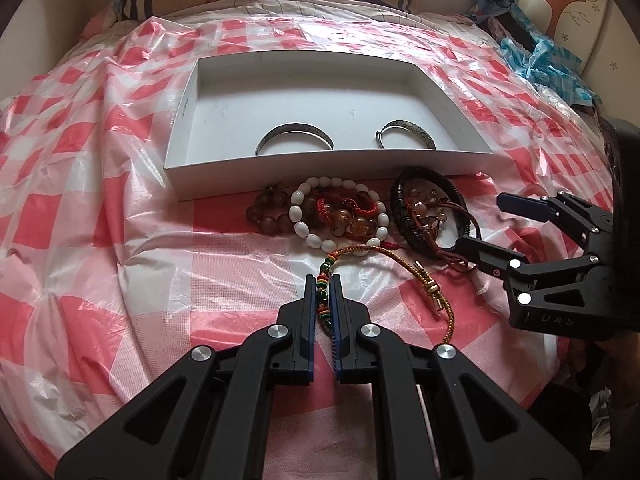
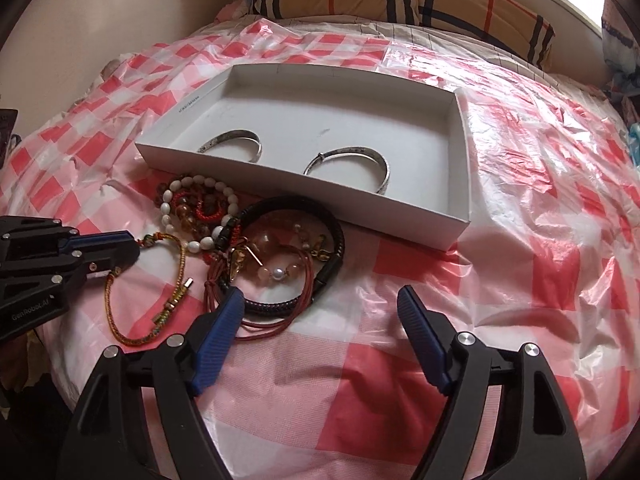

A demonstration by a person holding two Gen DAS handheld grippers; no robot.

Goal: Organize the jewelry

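Open box floor behind, crowded strip in front

The white box (image 1: 180,112) has bare floor behind its two silver bangles (image 1: 294,138), open from above. Its near wall touches the heap of bracelets (image 1: 340,216), leaving no gap there. The checked plastic sheet (image 1: 100,216) lies free left of the heap; the right tool (image 1: 486,226), jaws apart, crowds the heap's right side.

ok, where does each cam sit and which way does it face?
Left wrist: on the left gripper, angled down at the white box; its fingers shut on the braided cord bracelet; right gripper at the right edge.
Right wrist: on the right gripper, angled down; jaws open; left gripper at the left edge.
Shared: white box, two silver bangles, jewelry pile.
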